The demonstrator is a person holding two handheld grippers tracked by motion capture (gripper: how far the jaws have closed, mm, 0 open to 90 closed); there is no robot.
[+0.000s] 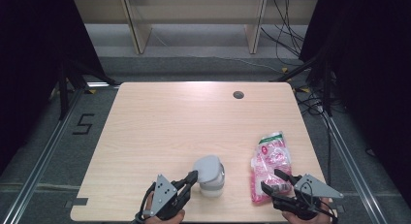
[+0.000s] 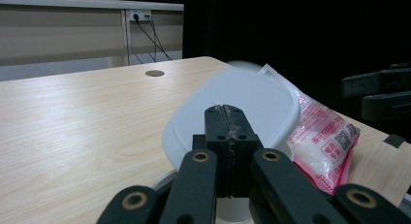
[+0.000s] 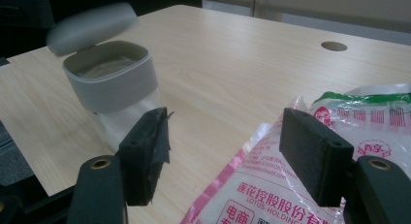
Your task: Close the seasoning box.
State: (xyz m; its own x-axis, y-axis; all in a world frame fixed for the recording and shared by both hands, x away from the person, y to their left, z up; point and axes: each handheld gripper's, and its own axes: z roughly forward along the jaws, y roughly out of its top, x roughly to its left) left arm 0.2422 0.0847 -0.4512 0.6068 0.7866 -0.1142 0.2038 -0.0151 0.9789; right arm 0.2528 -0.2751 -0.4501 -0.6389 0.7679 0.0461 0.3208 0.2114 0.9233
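Low and right of centre in the high view, the soft, slippery pink-and-white plastic bag [image 1: 269,166] sags between the open right gripper [image 1: 274,181]; pinch its bottom edge. The closed left gripper [image 1: 193,177] touches the grey lidded jar [image 1: 210,176].

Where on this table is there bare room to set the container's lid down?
Free: the wooden table left of and beyond the grey container, up to the cable hole. Crowded: the near edge, where the left gripper, container, pink bag and right gripper sit close together.
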